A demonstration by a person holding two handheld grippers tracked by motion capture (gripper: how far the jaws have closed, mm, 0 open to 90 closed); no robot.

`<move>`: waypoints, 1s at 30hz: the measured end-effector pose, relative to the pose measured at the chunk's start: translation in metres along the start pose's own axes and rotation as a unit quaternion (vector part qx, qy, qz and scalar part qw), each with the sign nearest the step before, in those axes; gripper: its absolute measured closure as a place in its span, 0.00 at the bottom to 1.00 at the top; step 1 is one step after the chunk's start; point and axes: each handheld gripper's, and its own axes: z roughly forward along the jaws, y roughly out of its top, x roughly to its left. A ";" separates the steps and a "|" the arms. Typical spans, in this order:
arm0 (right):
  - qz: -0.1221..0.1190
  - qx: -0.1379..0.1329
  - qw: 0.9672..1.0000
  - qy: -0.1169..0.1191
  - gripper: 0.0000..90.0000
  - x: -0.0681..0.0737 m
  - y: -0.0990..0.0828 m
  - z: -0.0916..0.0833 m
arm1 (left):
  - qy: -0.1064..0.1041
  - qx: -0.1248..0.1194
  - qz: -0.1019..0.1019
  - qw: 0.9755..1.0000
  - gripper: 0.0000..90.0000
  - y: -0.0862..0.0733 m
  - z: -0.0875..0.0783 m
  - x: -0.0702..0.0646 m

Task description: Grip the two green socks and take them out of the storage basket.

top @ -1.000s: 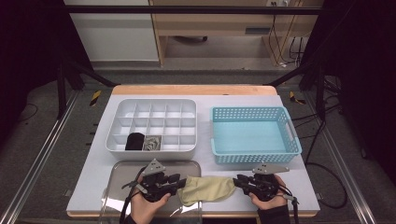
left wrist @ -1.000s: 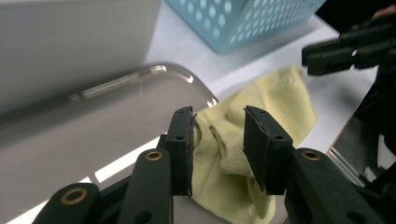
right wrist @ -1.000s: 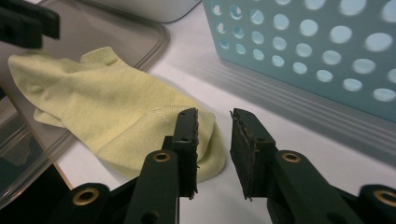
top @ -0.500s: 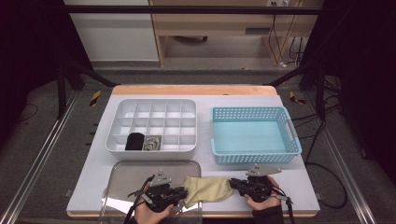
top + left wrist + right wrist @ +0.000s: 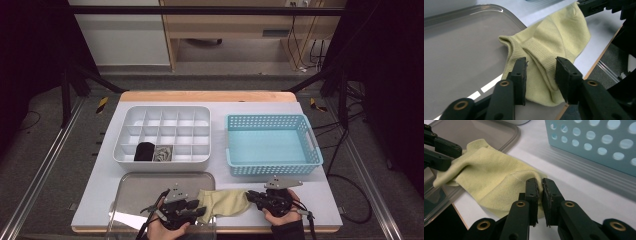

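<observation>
Sock (image 5: 224,202), pale yellow, lies half on the grey tray's (image 5: 145,185) right edge. Right gripper (image 5: 540,185) pinches its far end tight; left gripper (image 5: 541,67) has just been opening, jaws apart astride the cuff.

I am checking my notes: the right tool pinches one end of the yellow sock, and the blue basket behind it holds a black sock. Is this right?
Not quite. The blue basket holds nothing; the black sock lies in a front compartment of the white divided box, as the high view shows. The right tool does pinch one end of the yellow sock.
</observation>
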 end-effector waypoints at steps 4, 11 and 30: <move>-0.001 0.001 1.000 -0.001 0.97 0.001 0.000 0.001 | -0.001 0.004 0.007 1.000 0.68 0.000 0.003 -0.004; -0.004 0.001 1.000 -0.002 0.97 0.001 0.000 0.001 | -0.009 0.010 0.012 1.000 0.86 0.002 0.004 -0.008; 0.014 0.002 1.000 0.018 0.99 0.001 0.006 -0.024 | 0.001 -0.016 -0.003 1.000 0.96 0.013 -0.018 0.016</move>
